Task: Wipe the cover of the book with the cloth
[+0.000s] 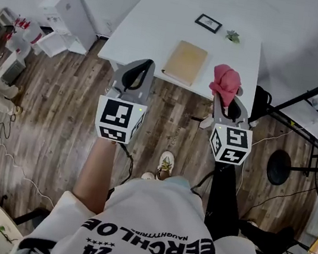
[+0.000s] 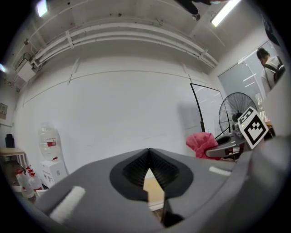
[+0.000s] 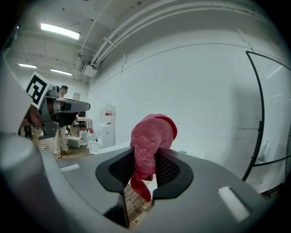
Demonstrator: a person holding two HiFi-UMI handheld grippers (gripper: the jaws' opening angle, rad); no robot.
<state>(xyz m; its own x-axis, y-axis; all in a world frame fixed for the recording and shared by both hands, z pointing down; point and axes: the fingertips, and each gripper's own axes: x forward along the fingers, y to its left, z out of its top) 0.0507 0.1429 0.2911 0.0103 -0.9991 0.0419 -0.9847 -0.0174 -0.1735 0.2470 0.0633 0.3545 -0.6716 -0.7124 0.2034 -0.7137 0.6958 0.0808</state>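
I am holding both grippers raised short of the book (image 1: 185, 62), a closed tan volume lying flat near the front edge of a white table (image 1: 158, 21). The right gripper (image 3: 152, 157) is clamping a bunched red cloth (image 3: 152, 132), which is hanging in the air just to the right of the book and slightly nearer to me, not touching it. The left gripper (image 2: 149, 152) is resting with its jaws pressed together and nothing between them, to the left of the book and nearer to me. I judge the wiping not yet begun. To do it well, I am planning to lower the cloth until its loose fold is lying flat on the cover, then sweep in long overlapping strokes with light pressure. The book looks light enough to slide, so steadying its left edge with the empty gripper seems wise
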